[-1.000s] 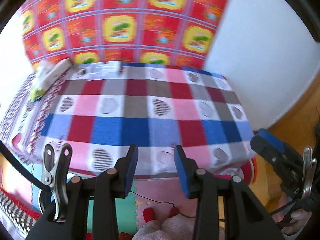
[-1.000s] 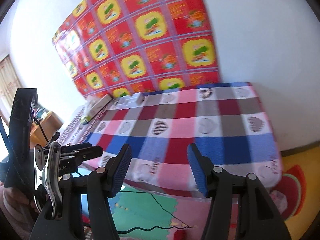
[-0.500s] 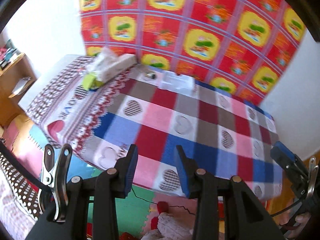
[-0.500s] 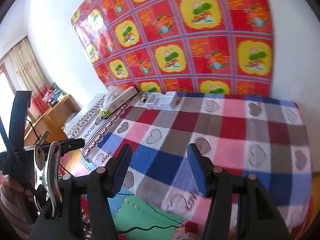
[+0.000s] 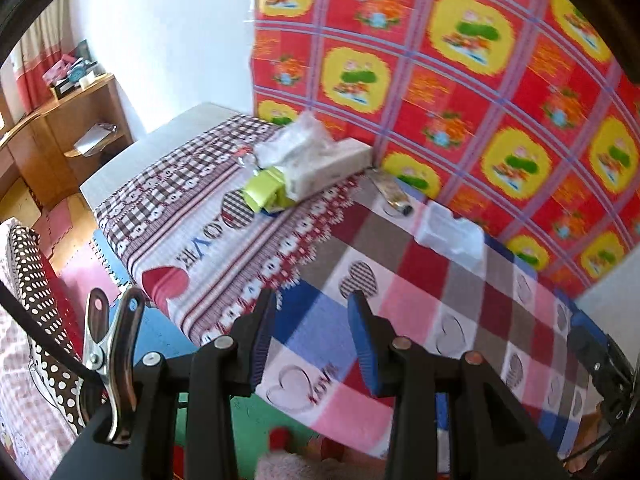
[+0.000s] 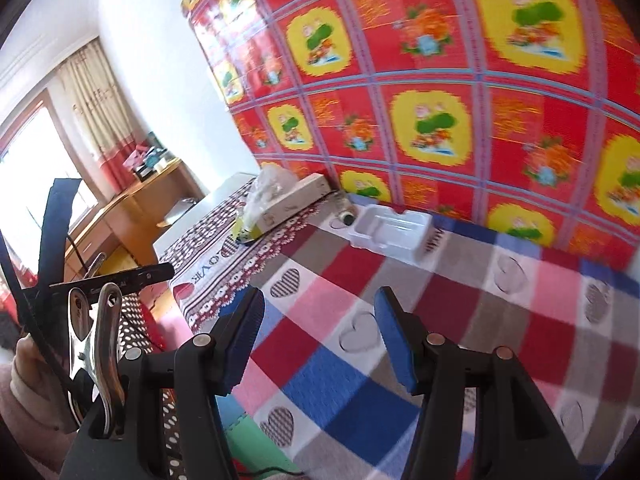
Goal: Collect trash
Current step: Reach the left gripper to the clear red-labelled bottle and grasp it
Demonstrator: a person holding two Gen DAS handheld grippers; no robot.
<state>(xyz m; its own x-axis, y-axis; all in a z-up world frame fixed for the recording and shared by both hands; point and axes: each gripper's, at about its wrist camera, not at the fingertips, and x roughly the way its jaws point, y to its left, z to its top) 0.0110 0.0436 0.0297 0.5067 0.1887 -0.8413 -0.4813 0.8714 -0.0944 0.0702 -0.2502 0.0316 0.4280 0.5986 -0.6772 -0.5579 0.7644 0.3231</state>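
Checked blanket (image 5: 400,304) (heart-patterned) covers bed beside red wall sheet (image 6: 440,80).

You have bare checked bed (image 5: 404,304) ahead, while the tissue box (image 5: 320,168), tube (image 5: 394,196) and white tray (image 6: 390,232) crowd the wall.

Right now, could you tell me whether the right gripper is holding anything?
No, the right gripper is open with only the checked cloth showing between its pads.

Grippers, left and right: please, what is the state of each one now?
Left gripper: open, nothing between the jaws.
Right gripper: open, nothing between the jaws.
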